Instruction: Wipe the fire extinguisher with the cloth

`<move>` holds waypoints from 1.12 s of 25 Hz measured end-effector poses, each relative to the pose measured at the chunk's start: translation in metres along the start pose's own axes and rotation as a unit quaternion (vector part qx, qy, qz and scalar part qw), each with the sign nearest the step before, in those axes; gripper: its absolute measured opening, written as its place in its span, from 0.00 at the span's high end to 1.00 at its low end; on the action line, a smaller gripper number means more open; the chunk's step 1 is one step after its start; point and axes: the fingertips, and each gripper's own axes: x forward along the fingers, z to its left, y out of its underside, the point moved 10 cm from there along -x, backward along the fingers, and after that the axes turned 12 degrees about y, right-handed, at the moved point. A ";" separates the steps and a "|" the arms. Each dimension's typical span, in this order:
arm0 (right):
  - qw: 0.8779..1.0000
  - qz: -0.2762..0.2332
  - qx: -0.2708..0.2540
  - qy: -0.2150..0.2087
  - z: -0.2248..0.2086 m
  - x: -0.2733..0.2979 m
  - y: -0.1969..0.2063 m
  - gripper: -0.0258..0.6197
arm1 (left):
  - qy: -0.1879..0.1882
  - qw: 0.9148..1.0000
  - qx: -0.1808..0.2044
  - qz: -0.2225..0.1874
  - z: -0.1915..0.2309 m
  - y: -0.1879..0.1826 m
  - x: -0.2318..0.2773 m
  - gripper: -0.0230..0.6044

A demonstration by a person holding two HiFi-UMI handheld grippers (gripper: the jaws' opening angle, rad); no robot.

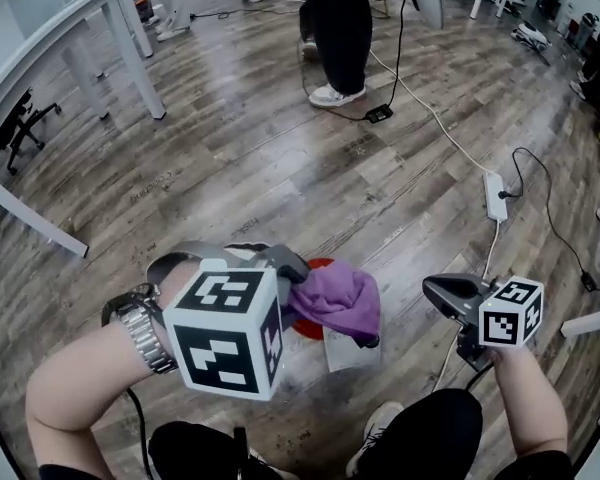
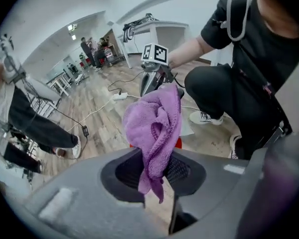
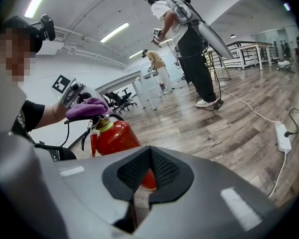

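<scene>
My left gripper (image 2: 157, 169) clamps the purple cloth (image 2: 157, 123) on top of the fire extinguisher (image 3: 112, 138); my right gripper (image 3: 139, 183) is closed and empty. Its body likely remains unwiped.

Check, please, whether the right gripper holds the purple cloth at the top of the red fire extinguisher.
No: the left gripper holds the purple cloth at the top of the red fire extinguisher, as the left gripper view shows.

Head camera looks steeply down at the floor (image 1: 280, 168); cameras on the left claw (image 1: 292, 268) and right claw (image 1: 442, 293) face each other at close range, all three sharing the cloth (image 1: 335, 298) and fire extinguisher (image 3: 112, 138).
</scene>
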 end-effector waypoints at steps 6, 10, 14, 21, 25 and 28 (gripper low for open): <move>1.000 0.001 0.007 -0.003 0.003 0.003 0.000 0.95 | -0.024 0.997 0.065 0.032 -0.005 -0.018 -0.003 0.81; 1.000 -0.002 0.007 -0.003 0.003 0.002 0.000 0.95 | -0.016 0.996 0.086 0.026 -0.012 -0.030 -0.006 0.81; 1.000 -0.005 0.010 -0.004 0.004 0.003 -0.001 0.95 | -0.011 0.995 0.094 0.039 -0.009 -0.027 -0.003 0.81; 1.000 -0.009 0.012 -0.008 0.004 0.003 0.002 0.95 | -0.002 0.999 -0.027 0.041 0.045 0.033 0.011 0.81; 1.000 -0.017 0.025 -0.006 0.005 -0.001 0.006 0.95 | 0.009 0.994 -0.110 0.003 0.067 0.072 0.026 0.81; 0.999 -0.020 0.030 -0.006 0.008 -0.003 0.008 0.95 | 0.034 0.977 -0.195 -0.077 0.068 0.101 0.046 0.81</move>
